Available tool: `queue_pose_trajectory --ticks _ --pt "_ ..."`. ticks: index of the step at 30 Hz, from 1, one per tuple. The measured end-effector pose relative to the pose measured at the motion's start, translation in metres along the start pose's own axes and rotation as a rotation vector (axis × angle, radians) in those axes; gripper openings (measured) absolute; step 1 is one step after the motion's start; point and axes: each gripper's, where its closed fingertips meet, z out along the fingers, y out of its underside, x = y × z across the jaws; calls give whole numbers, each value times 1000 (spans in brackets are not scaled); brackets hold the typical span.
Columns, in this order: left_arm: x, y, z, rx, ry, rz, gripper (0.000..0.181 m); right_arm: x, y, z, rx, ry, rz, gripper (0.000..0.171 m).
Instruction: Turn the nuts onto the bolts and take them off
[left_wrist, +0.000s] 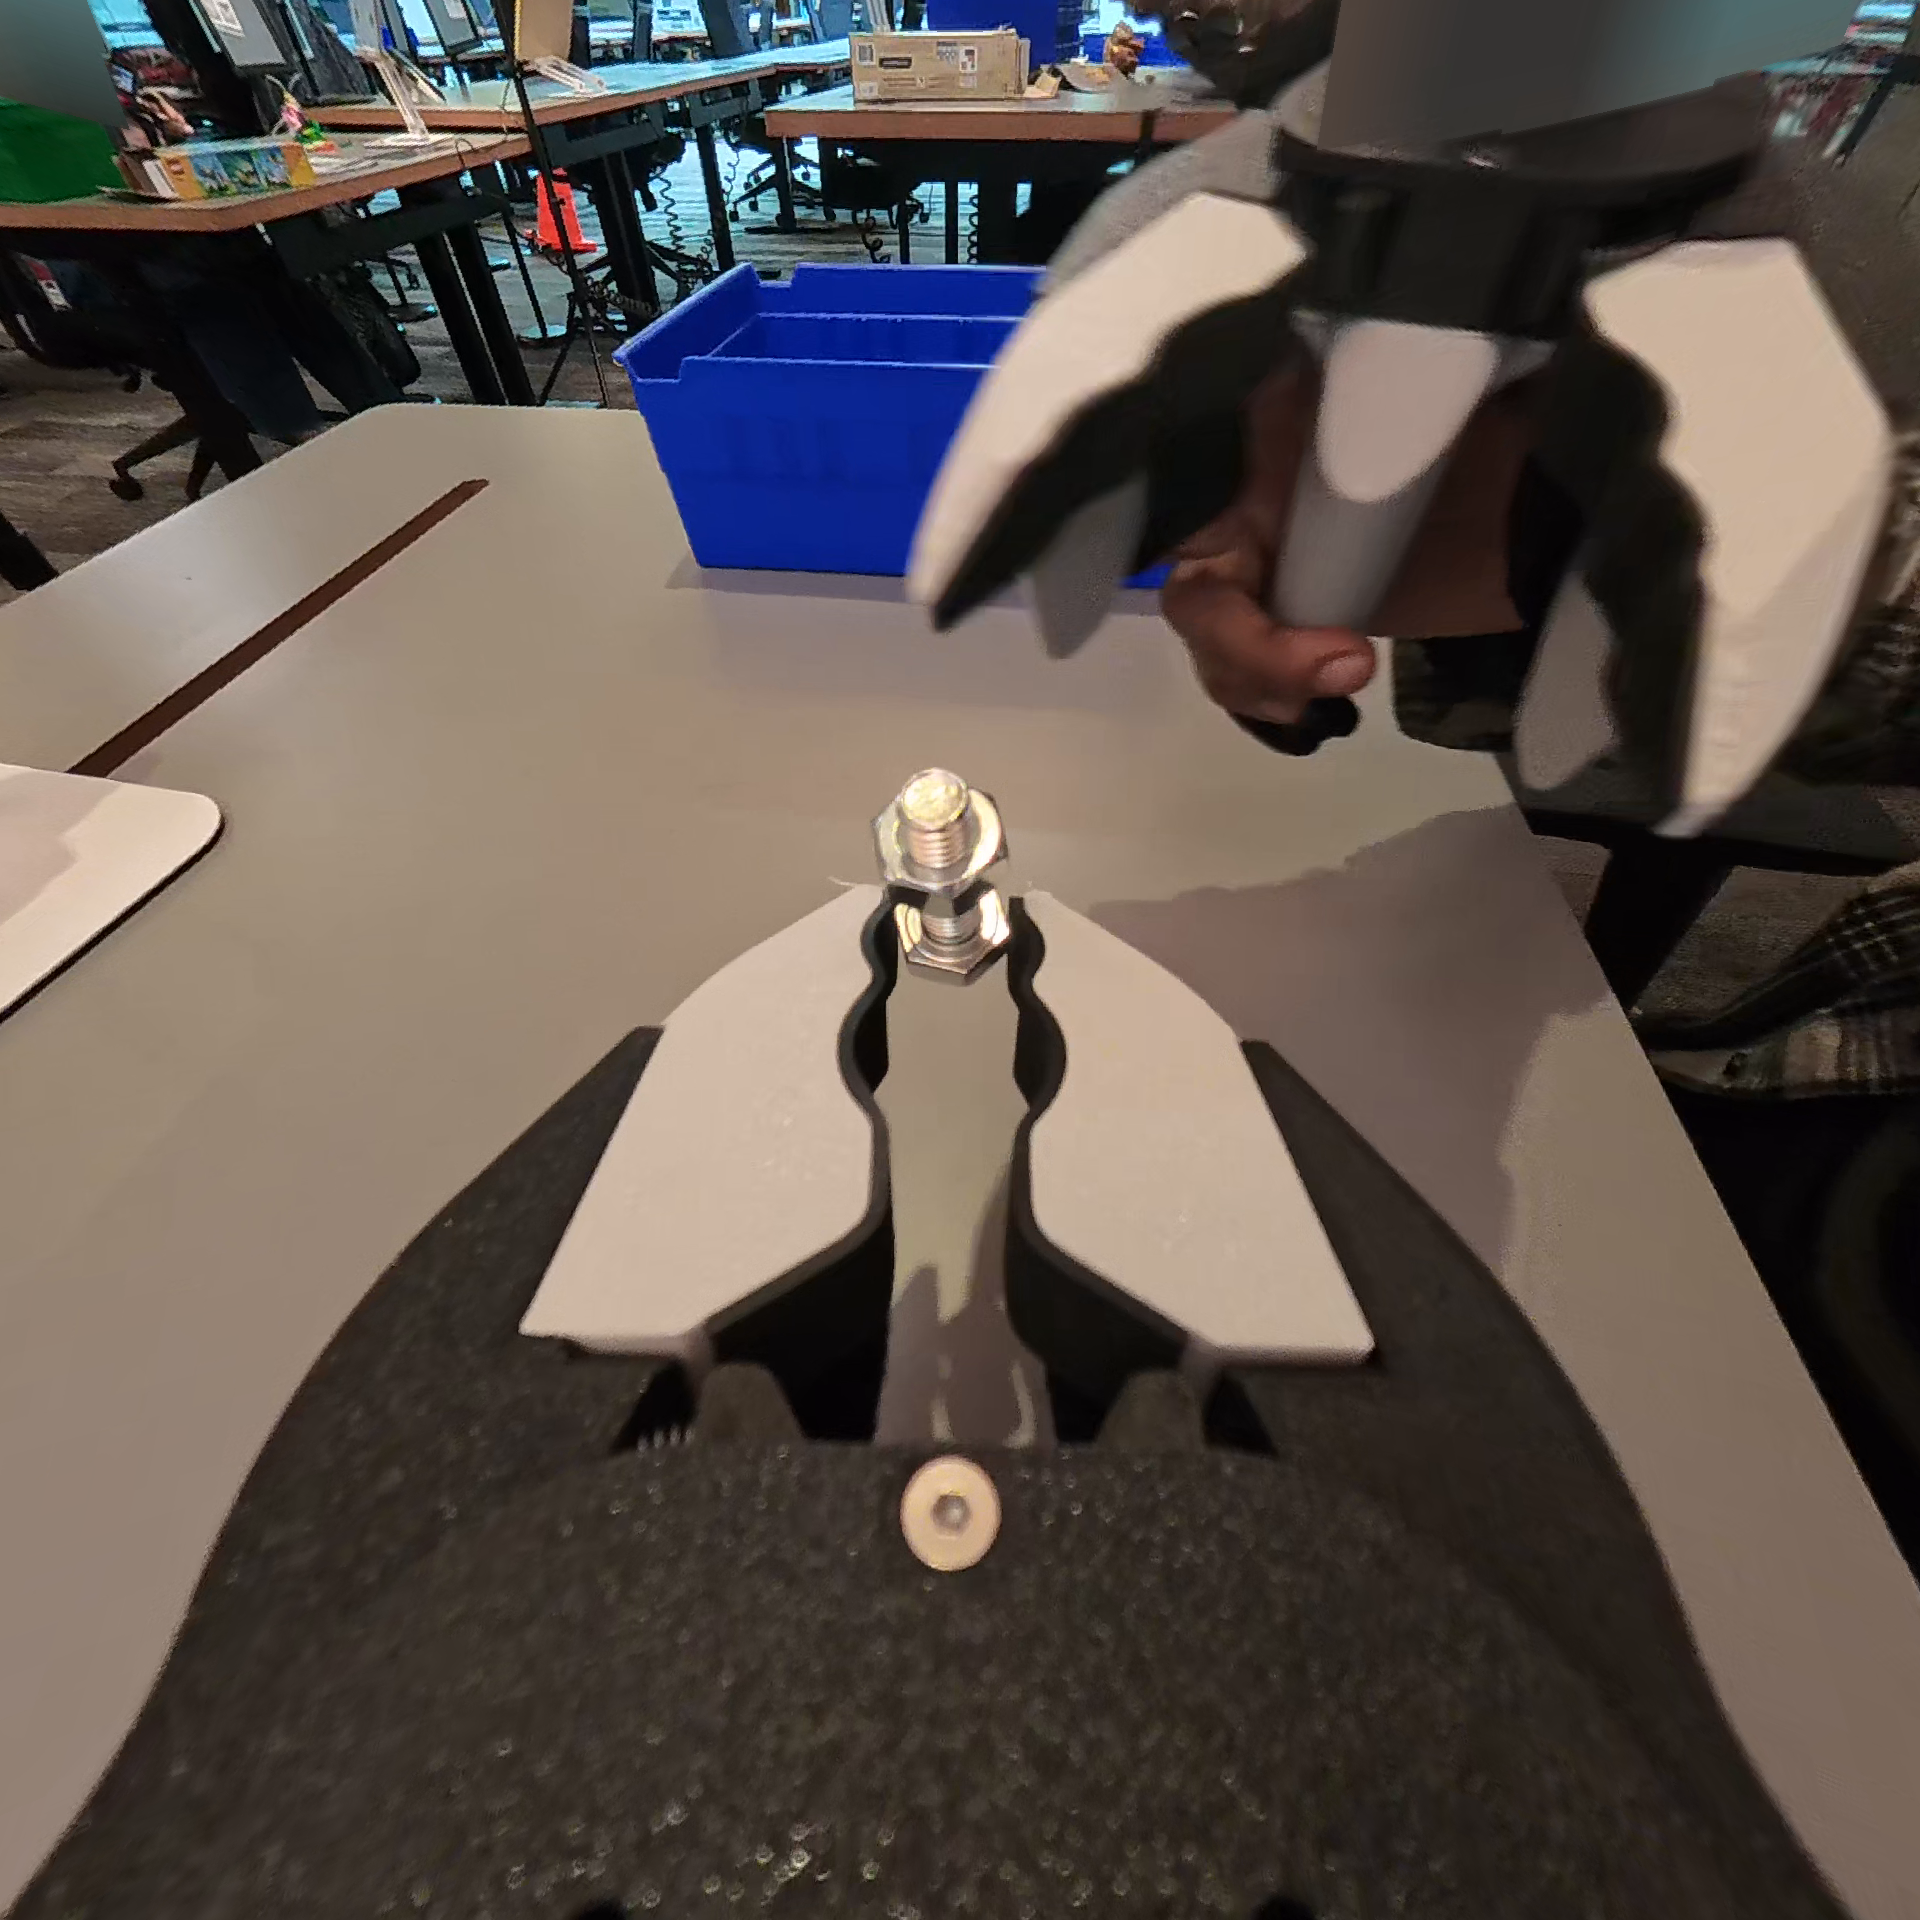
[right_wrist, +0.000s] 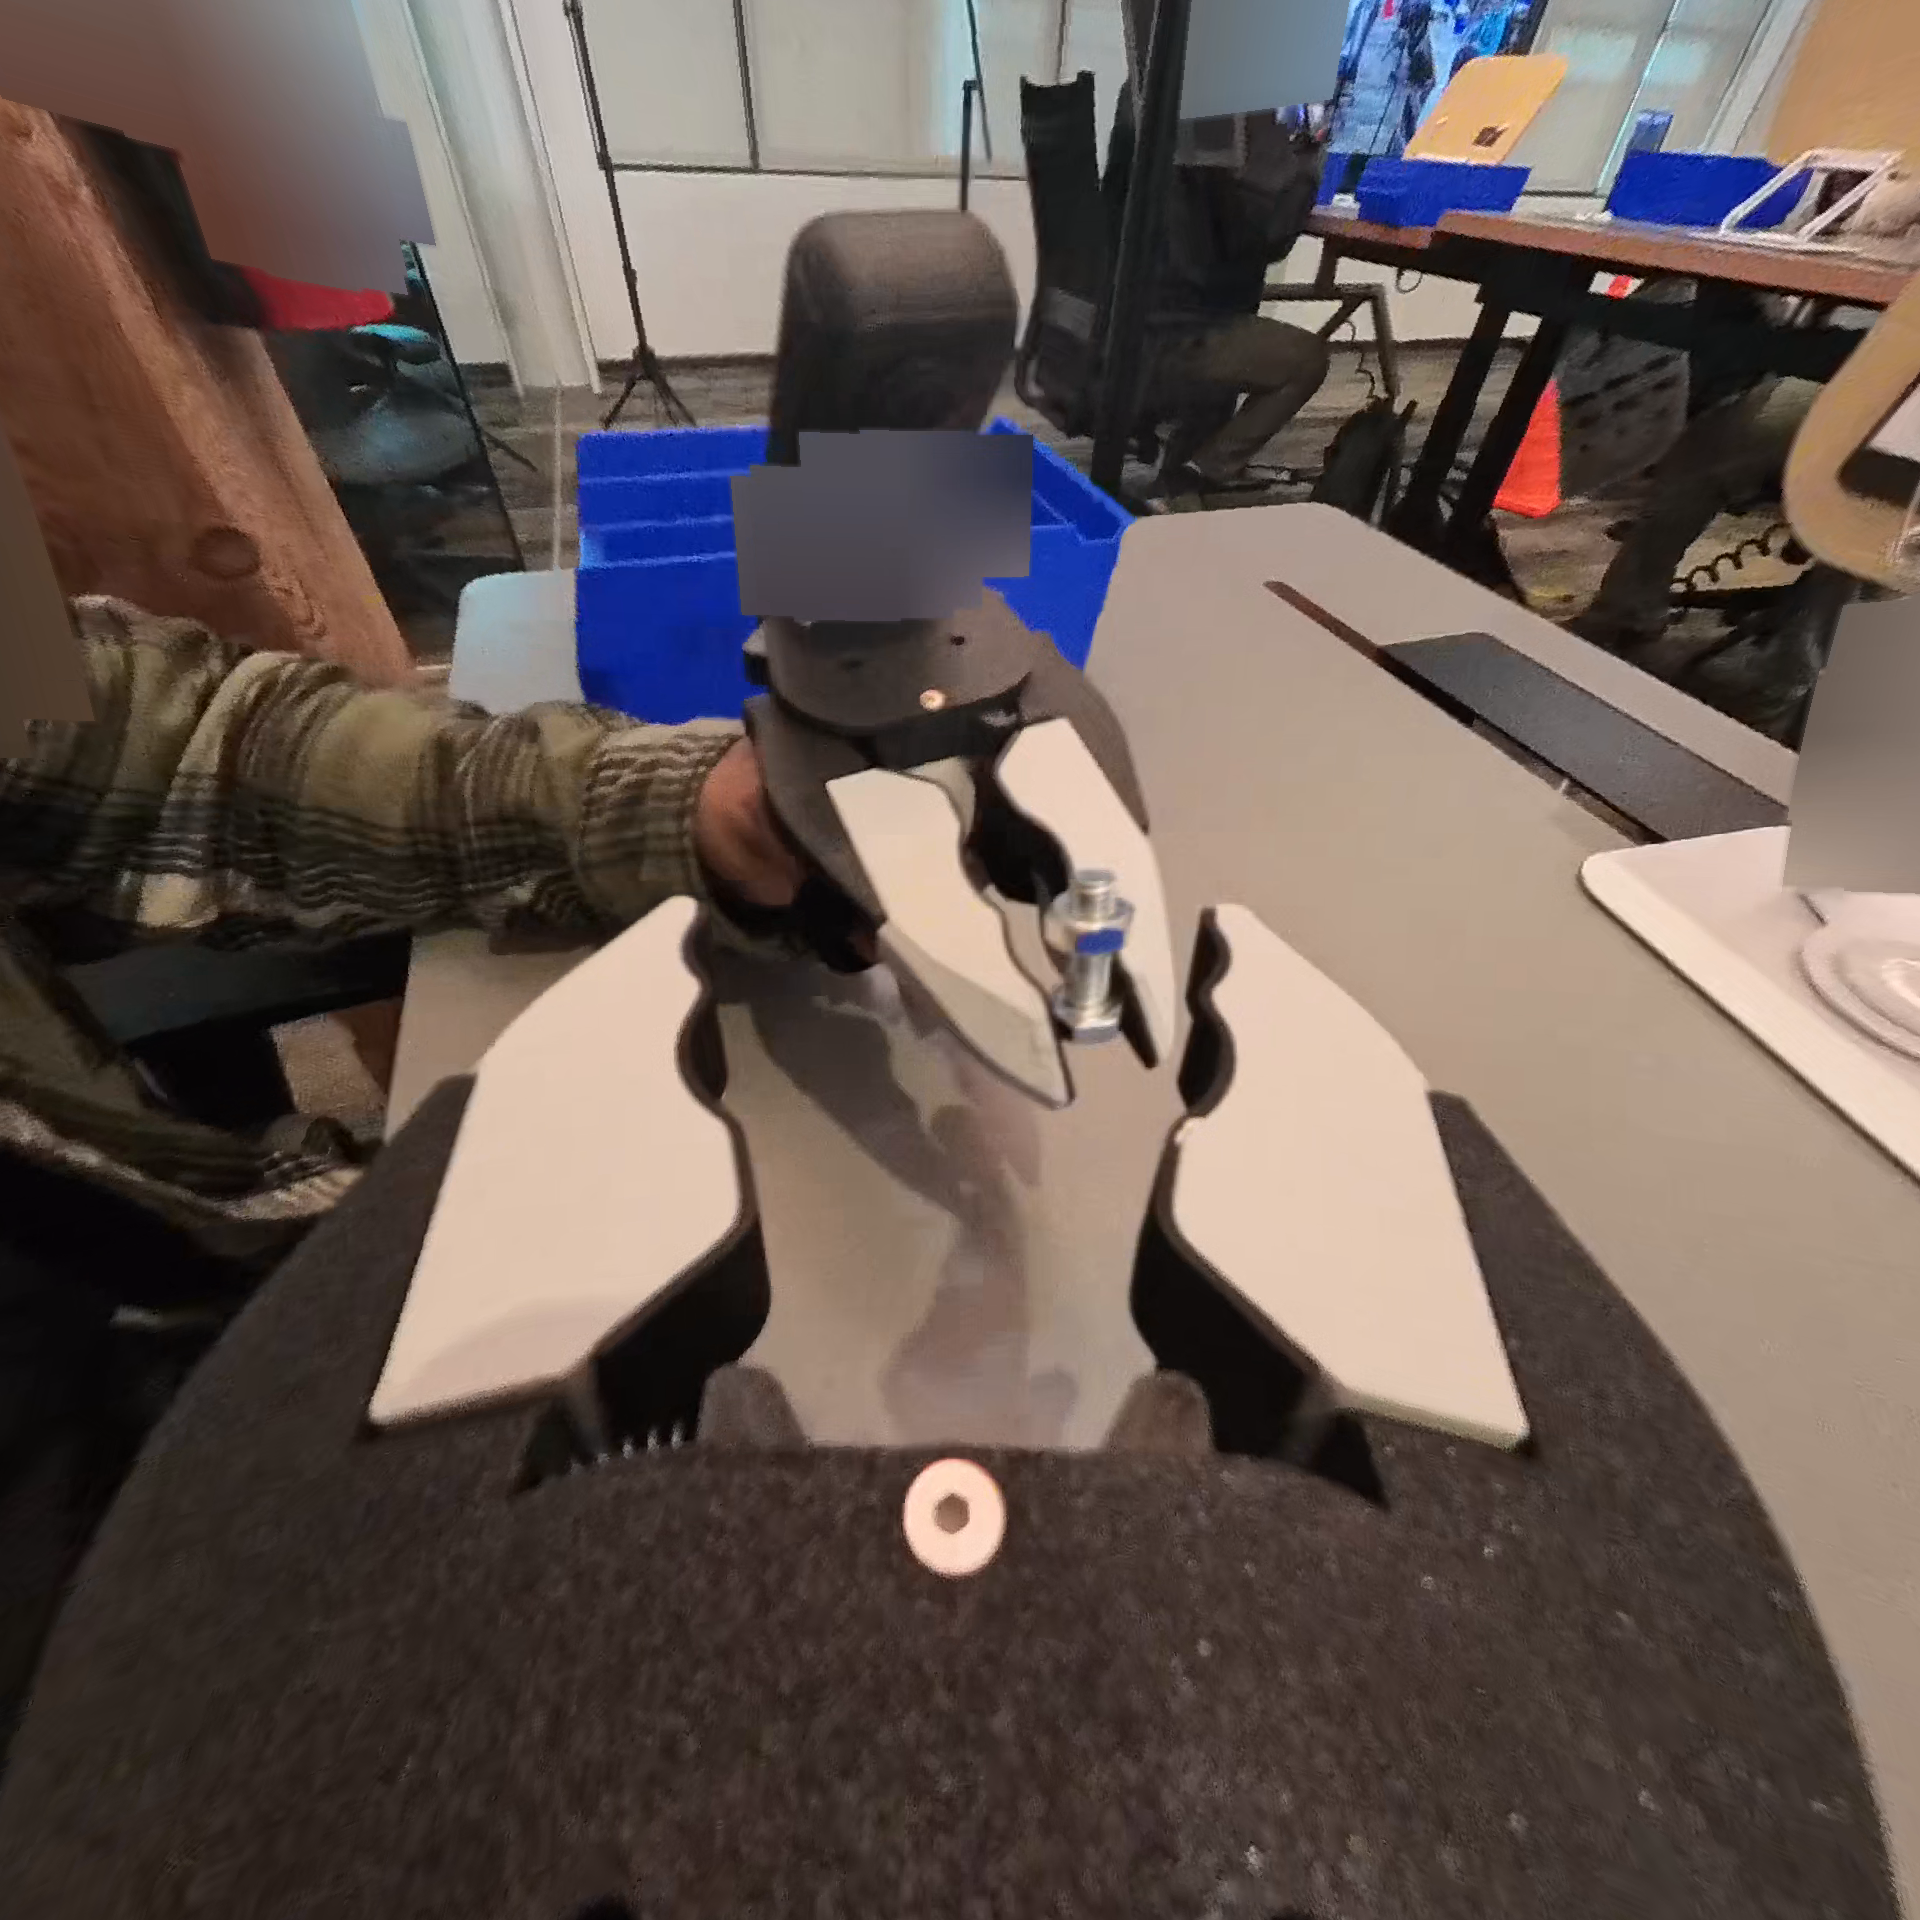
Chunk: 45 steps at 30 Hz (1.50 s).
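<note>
Left tongs (left_wrist: 951, 925) closed on the head end of a steel bolt (left_wrist: 940, 868), fingertips pinching the hex head so the bolt stands threaded end up over the grey desk (left_wrist: 520, 831). A hex nut (left_wrist: 940, 840) sits on the bolt's thread near the top end, a short run of thread showing between the nut and the bolt head. In the right wrist view the same bolt (right_wrist: 1086, 961) is tilted a little, the left tongs (right_wrist: 1091, 1039) coming in from the far side of the bolt, held by a hand (right_wrist: 743, 831) in a plaid sleeve (right_wrist: 364, 800). Right tongs (right_wrist: 945, 997) spread wide and holding nothing; the bolt lies between their two tips but nearer the right-hand finger (right_wrist: 1320, 1143), not touching either. From the left wrist view the right tongs (left_wrist: 1299, 717) hang above and to the right of the bolt, well apart from it, blurred, gripped by a hand (left_wrist: 1278, 634). A blue plastic bin (left_wrist: 821, 436) sits on the desk beyond the bolt, with divided compartments; can't tell its contents. A white pad (left_wrist: 94, 873) lies to the left of the bolt at the desk edge. A dark slot (left_wrist: 281, 634) runs across the desk left of the bin.
</note>
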Motion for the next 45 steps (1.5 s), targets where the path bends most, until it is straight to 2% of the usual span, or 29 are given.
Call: queue_pose_trajectory --ticks 3,5,6,9,11,14,19,23,27,31,34,36,38,40,42,45 --pt "1 -1 1 -5 -6 12 20 -10 6 14 -17 -107 62 84" --pt "-1 1 0 -15 -17 14 20 -31 9 8 -41 -161 26 72" --pt "-2 1 -1 -10 -15 9 20 -27 9 5 -44 -107 -7 76" --pt "2 0 0 -5 5 10 20 -1 -6 -4 -1 -5 -87 61" --pt "7 1 3 -18 16 26 20 12 -11 -1 13 -23 -65 46" --pt "10 1 4 -26 19 47 20 16 -6 7 -33 -60 -83 32" --pt "9 2 4 -39 16 51 20 19 7 18 -134 -57 -128 31" --pt "11 4 6 -55 16 65 20 16 17 24 -188 -71 -150 13" --pt "13 2 6 -48 14 74 20 17 15 22 -174 -49 -143 9" --pt "17 -10 4 38 71 4 20 19 1 9 -88 -10 -127 9" --pt "16 -10 6 71 95 -46 40 39 -24 -32 6 79 -112 9" --pt "17 -12 7 101 117 -75 48 72 -37 -82 12 196 -90 9" --pt "16 -14 7 130 126 -104 68 117 -37 -148 -45 373 -72 9" --pt "16 -17 7 162 135 -112 72 168 -18 -224 -155 601 -47 9" --pt "13 -20 6 195 130 -132 86 209 19 -294 -278 771 38 9" --pt "6 -21 5 231 107 -155 94 238 78 -352 -325 868 262 9"
